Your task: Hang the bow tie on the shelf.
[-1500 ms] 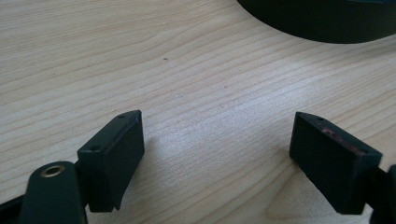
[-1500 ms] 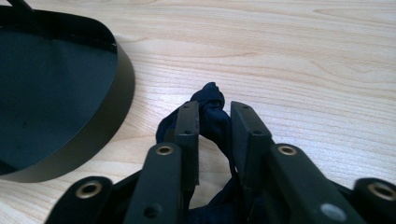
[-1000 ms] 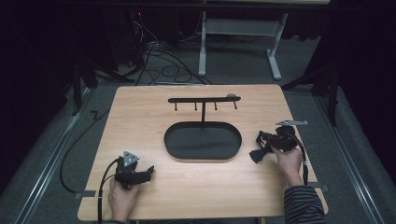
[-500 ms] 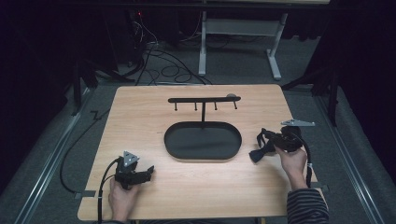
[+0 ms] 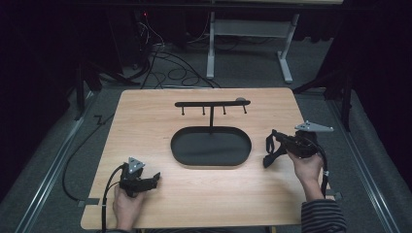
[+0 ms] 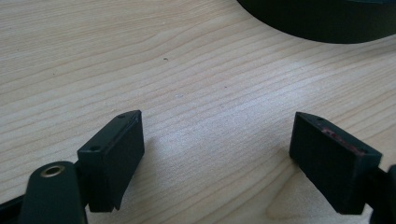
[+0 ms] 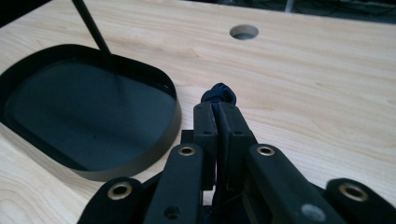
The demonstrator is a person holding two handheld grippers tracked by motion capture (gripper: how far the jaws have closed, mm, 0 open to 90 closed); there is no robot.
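On the table's right side my right gripper is held in a hand just above the wood, pointing left toward the black oval tray. It is shut on a dark cord or strap, whose knotted end pokes out past the closed tips of the right gripper. A length of the strap dangles below it. My left gripper rests on the table at the front left. In its own view the left gripper stands open with bare wood between the pads.
A thin post rises from the tray's back edge and carries a black bar with several small hooks. A round hole is cut in the tabletop behind the tray. Cables and a metal frame lie on the floor beyond the table.
The right hand has lifted its gripper a little off the table, strap still held. The left hand has stayed put.
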